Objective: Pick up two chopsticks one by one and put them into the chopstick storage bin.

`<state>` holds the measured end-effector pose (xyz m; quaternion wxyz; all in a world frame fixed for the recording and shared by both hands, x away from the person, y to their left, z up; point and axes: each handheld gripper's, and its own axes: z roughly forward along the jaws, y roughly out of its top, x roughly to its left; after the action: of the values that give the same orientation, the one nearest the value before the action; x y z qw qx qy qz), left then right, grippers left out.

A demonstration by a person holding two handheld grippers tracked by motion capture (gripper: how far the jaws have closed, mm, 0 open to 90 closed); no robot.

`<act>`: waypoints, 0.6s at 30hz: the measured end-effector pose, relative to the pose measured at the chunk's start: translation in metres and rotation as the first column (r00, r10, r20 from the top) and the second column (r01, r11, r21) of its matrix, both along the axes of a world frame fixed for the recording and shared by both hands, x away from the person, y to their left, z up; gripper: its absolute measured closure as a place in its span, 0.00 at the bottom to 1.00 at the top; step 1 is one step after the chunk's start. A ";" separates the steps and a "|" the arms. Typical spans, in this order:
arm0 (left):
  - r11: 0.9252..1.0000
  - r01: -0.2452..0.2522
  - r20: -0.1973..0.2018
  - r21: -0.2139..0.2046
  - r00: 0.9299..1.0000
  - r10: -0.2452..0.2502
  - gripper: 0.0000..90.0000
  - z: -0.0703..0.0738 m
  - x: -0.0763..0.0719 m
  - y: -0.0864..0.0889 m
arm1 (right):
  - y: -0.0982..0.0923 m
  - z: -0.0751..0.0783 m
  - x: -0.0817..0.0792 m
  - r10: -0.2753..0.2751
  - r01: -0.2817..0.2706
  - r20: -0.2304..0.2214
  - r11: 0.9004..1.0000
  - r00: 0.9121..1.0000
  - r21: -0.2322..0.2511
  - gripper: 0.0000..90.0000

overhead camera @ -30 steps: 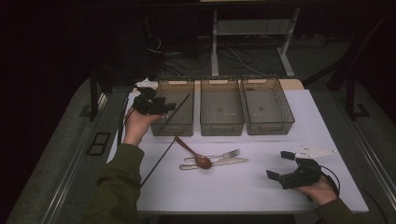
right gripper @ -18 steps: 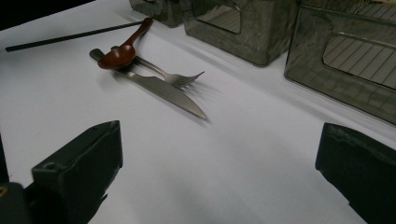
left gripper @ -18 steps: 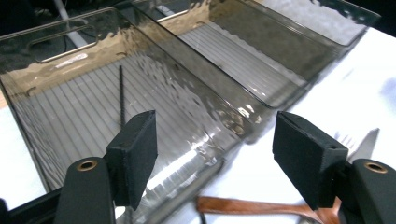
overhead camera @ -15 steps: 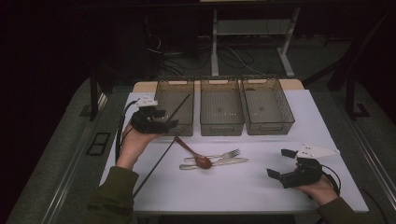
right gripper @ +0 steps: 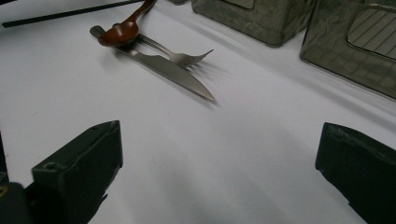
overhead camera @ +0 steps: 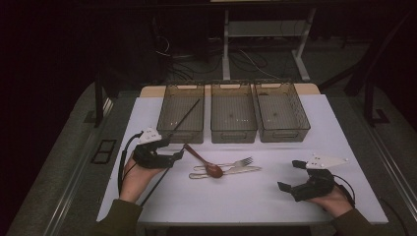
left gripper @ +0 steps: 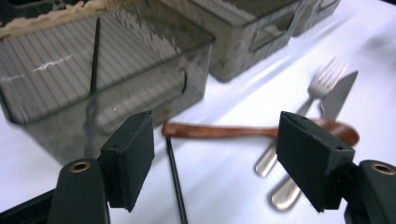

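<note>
Left gripper has just been opening its jaws, nothing pinched, hanging low over the table. A black chopstick lies on the table between the jaws, and the wooden spoon's handle tip sits just past them. Spoon bowl rests on the fork and knife. Another chopstick leans in the left bin. Right gripper sits spread wide and empty, well off to the side.

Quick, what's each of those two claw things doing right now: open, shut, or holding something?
Left gripper: open, fingers just widened, nothing gripped; a black chopstick lies on the table between them.
Right gripper: open, empty.
</note>
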<state>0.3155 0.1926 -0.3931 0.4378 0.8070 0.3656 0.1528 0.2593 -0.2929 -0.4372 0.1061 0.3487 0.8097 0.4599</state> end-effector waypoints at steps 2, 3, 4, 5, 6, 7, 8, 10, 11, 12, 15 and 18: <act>1.000 -0.007 0.003 0.008 1.000 0.007 0.30 -0.004 -0.006 0.004 | 0.000 0.000 0.001 0.000 0.000 -0.002 1.000 1.000 -0.003 0.00; 1.000 -0.010 0.008 0.010 1.000 0.010 0.30 -0.006 -0.009 0.006 | -0.001 0.000 0.001 -0.001 0.001 -0.003 1.000 1.000 -0.004 0.00; 1.000 -0.014 0.012 0.014 1.000 0.013 0.30 -0.009 -0.011 0.007 | -0.001 0.001 0.001 -0.003 0.003 -0.005 1.000 1.000 -0.003 0.00; 1.000 -0.017 0.010 0.020 1.000 0.017 0.30 -0.010 -0.014 0.009 | -0.001 0.001 0.001 -0.004 0.004 -0.007 1.000 1.000 -0.003 0.00; 1.000 -0.018 0.004 0.019 1.000 0.018 0.30 -0.012 -0.016 0.010 | -0.001 0.000 0.001 -0.002 0.002 -0.005 1.000 1.000 -0.005 0.00; 1.000 -0.019 0.003 0.024 1.000 0.019 0.30 -0.014 -0.019 0.012 | -0.001 0.000 0.001 -0.002 0.002 -0.008 1.000 1.000 -0.004 0.00; 0.999 -0.023 0.000 0.023 1.000 0.023 0.30 -0.016 -0.021 0.013 | 0.000 0.000 0.001 -0.001 0.001 -0.008 1.000 1.000 -0.004 0.00; 0.999 -0.024 -0.006 0.029 1.000 0.025 0.29 -0.019 -0.025 0.016 | 0.000 0.000 0.001 0.004 -0.004 -0.006 1.000 1.000 -0.003 0.00; 0.999 -0.026 -0.011 0.029 1.000 0.026 0.29 -0.020 -0.027 0.017 | 0.000 -0.001 0.000 0.006 -0.006 -0.006 1.000 1.000 -0.004 0.00; 0.999 -0.023 -0.014 0.039 1.000 0.023 0.30 -0.022 -0.029 0.019 | 0.000 -0.001 0.000 0.008 -0.008 -0.004 1.000 1.000 -0.005 0.00; 0.999 -0.034 -0.025 0.040 0.999 0.035 0.34 -0.026 -0.034 0.024 | 0.000 0.000 0.000 0.005 -0.005 -0.006 1.000 1.000 -0.004 0.00; 0.997 -0.047 -0.037 0.056 0.998 0.049 0.41 -0.031 -0.039 0.028 | 0.000 -0.001 0.000 0.003 -0.003 -0.005 1.000 1.000 -0.003 0.00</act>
<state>0.2761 0.2208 -0.4246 0.4044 0.8125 0.3891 0.1577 0.2594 -0.2929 -0.4377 0.1038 0.3487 0.8111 0.4581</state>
